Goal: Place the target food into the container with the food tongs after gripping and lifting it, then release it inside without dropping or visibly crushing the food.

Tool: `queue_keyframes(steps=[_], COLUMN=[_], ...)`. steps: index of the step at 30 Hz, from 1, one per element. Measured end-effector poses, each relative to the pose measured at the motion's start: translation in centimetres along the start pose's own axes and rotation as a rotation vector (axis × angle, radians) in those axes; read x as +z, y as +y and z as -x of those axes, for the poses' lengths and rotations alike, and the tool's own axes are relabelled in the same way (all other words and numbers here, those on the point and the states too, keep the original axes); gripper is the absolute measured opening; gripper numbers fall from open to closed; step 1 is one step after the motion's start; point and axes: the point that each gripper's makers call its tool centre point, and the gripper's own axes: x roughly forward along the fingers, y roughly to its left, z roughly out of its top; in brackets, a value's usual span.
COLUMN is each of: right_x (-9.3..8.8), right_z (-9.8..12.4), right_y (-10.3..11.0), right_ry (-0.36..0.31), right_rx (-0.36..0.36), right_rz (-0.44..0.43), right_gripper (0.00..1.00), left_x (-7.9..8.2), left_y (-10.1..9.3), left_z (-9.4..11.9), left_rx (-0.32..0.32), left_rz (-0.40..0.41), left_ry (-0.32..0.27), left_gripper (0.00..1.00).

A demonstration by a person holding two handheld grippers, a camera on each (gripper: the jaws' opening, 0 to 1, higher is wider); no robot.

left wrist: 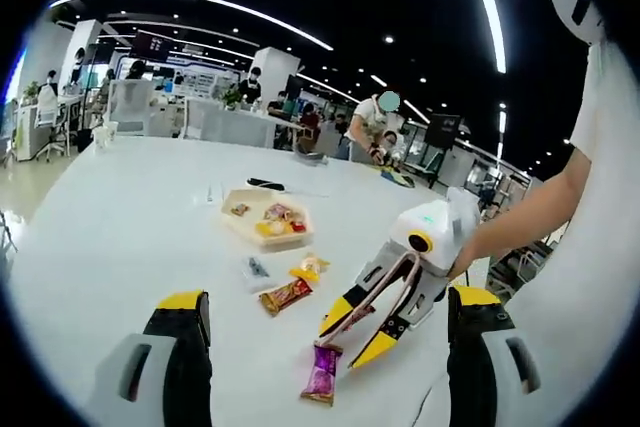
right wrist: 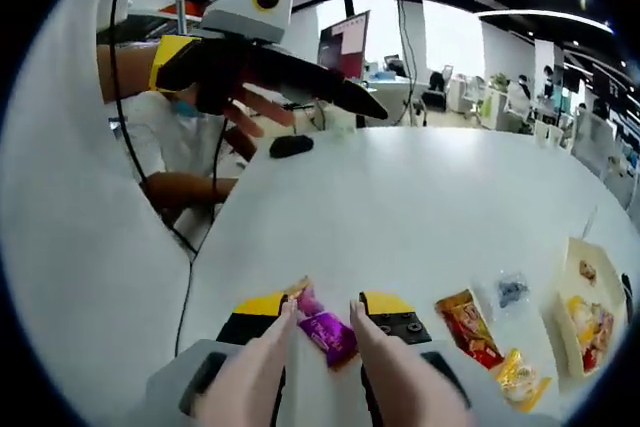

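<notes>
Meanwhile, the right gripper (left wrist: 362, 339) holds pink tongs (right wrist: 300, 372) whose 2 tips straddle a purple snack packet (right wrist: 327, 335) on the white table (left wrist: 120, 237); the left gripper (left wrist: 325, 362) hangs released, the container (left wrist: 268, 219) farther off.

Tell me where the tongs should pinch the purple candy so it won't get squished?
Pinch the purple candy across its narrow middle, coming down from above. It lies flat on the white table, long and thin, and the pink tongs already straddle it in the right gripper view, one tip on each long side. A gentle squeeze should do. The left gripper hangs open.
</notes>
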Motion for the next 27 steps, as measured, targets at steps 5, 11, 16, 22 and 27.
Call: queue_keyframes(steps=[5,11,16,22,27], right_x=[0.8,0.3,-2.7,-4.6,-4.3], right_z=[-0.7,-1.5,-2.0,-2.3,-2.1], right_y=[0.1,0.5,0.6,0.3,0.1], right_ry=[-0.015,0.026,0.167,0.231,0.151], right_rx=[0.033,0.088,0.118,0.091,0.015], right_rz=[-0.009,0.03,0.094,0.114,0.026], right_gripper=[0.28,0.28,0.28,0.26,0.23], left_x=[-0.5,-0.4,-0.1,-0.3,-0.6], left_y=[-0.3,-0.1,-0.1,-0.3,-0.5], left_z=[0.0,0.3,0.5,0.7,0.5], left_rx=[-0.006,0.009,0.02,0.03,0.033], left_rz=[-0.013,-0.023,-0.026,-0.027,-0.023], left_ry=[0.015,0.012,0.0,0.002,0.01], left_gripper=[0.99,0.99,0.99,0.99,0.99])
